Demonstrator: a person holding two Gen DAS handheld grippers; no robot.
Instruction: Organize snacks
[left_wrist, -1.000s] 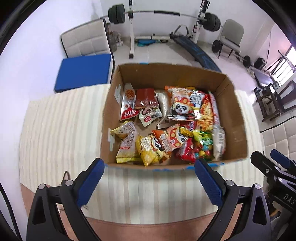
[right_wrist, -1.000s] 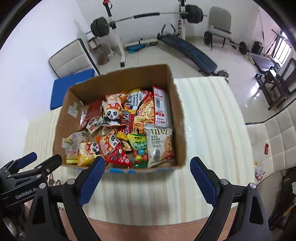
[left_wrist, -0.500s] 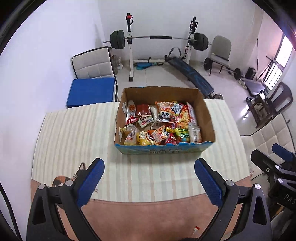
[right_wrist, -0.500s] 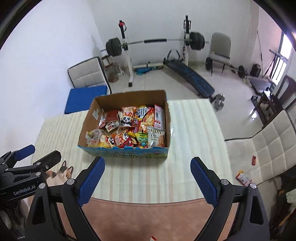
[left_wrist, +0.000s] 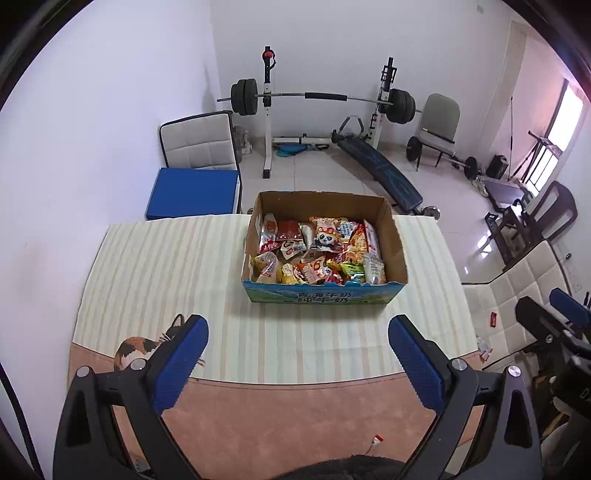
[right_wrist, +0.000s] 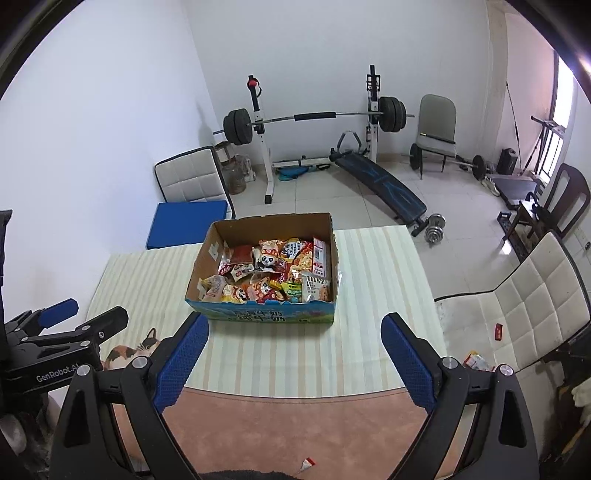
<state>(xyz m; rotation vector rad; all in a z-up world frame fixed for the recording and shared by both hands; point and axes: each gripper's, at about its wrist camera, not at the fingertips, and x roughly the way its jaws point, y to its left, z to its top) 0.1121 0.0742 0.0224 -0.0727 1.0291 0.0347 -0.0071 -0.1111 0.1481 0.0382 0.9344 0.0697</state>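
both sets of jaws are spread wide with nothing between them, same as a second ago, but they've pulled way back. a second ago the left gripper with blue pads (left_wrist: 297, 365) and the right gripper with blue pads (right_wrist: 293, 362) were hanging right over the box's near edge; now they sit back over the desk's near edge, well apart from the box and pointing down at it from higher up.

the open brown cardboard box with the blue printed front (left_wrist: 321, 295) sits toward the far middle of the desk with the cream striped cloth (left_wrist: 166, 277), packed full of colourful snack packets (left_wrist: 317, 254), including one with a panda face on it. the cloth has a calico cat print (left_wrist: 138, 349) near the left gripper.

beyond the desk there's a barbell rack (right_wrist: 314, 122) against the back wall.
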